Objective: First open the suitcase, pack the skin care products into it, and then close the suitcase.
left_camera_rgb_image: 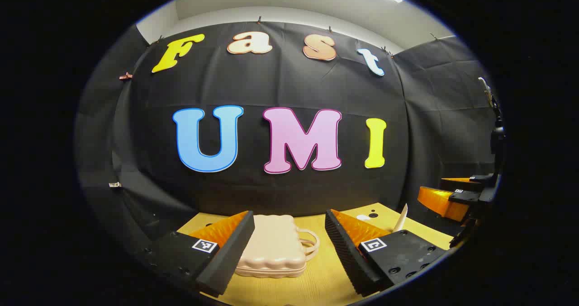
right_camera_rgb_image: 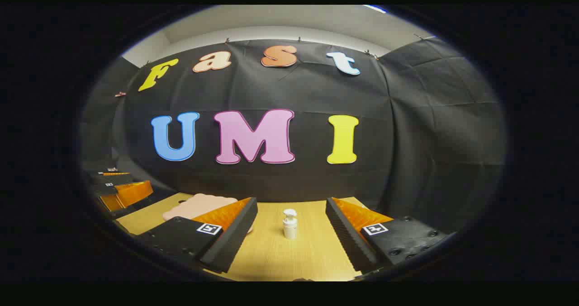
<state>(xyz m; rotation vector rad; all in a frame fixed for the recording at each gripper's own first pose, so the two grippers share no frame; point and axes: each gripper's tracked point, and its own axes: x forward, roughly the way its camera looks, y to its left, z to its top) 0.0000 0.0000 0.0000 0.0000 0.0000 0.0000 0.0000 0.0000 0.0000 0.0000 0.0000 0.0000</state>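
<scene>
2 grippers, both with fingers spread wide and holding nothing. In the left gripper view we see the left gripper (left_camera_rgb_image: pixel 289 247) hanging over the wooden table (left_camera_rgb_image: pixel 325 279), with the pink suitcase (left_camera_rgb_image: pixel 271 249) lying flat and closed between its fingers, handle on the right. Far right, the other gripper's orange fingers show. In the right gripper view, the suitcase sits left, partly behind a finger, and the white pump bottle (right_camera_rgb_image: pixel 289 223) stands upright between the right gripper (right_camera_rgb_image: pixel 291 238) fingers.

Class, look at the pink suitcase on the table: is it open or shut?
Shut. The suitcase lies flat on the table, its two shells together.
</scene>
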